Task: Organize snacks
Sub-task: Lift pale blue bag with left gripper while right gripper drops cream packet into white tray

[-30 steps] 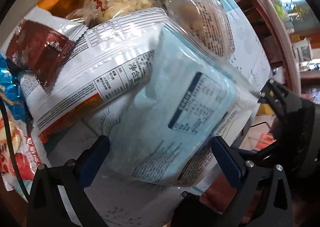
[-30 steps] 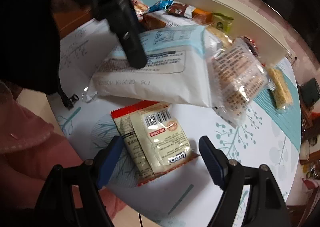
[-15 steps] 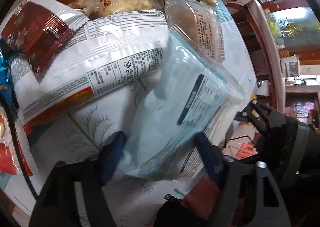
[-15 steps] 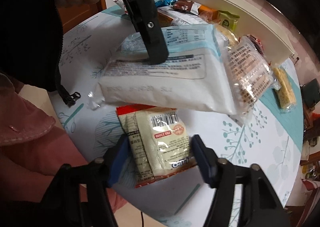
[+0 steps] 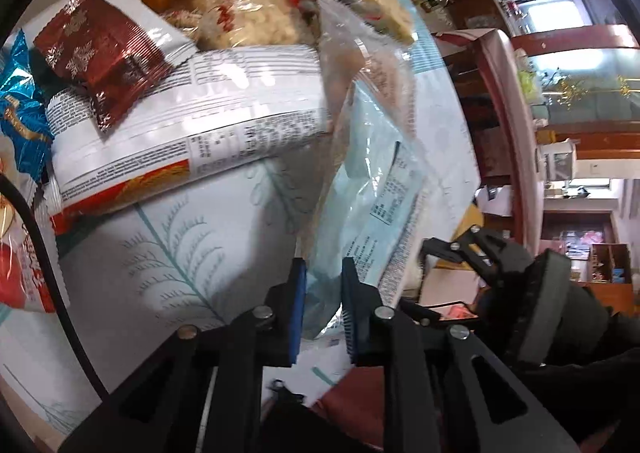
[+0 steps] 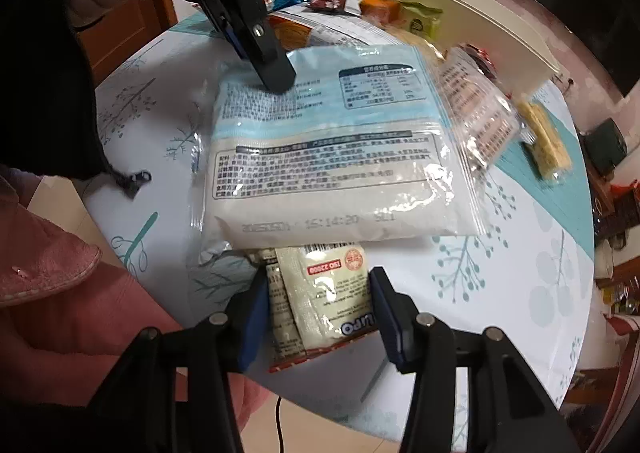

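Left gripper [image 5: 323, 293]: jaws narrow, closing, pinching the near edge of the pale blue snack bag [image 6: 336, 149]. The bag's near edge overhangs the red-edged cracker packet [image 6: 320, 305].

Right gripper [image 6: 318, 313]: jaws mid-width, closing, the cracker packet between them, both blue pads at its side edges; can't tell if they press yet.

Clutter on the round table [image 6: 520, 273]: large white printed bag [image 5: 192, 133] far left with a dark red foil packet [image 5: 100, 57] on it, clear cookie bag [image 6: 476, 109] touching the blue bag's right end, yellow bar [image 6: 546, 141] further right. White tray [image 6: 440, 1] stands tilted at the far side, with 2 small packs, orange [image 6: 380, 9] and green [image 6: 422, 23], just in front of it.
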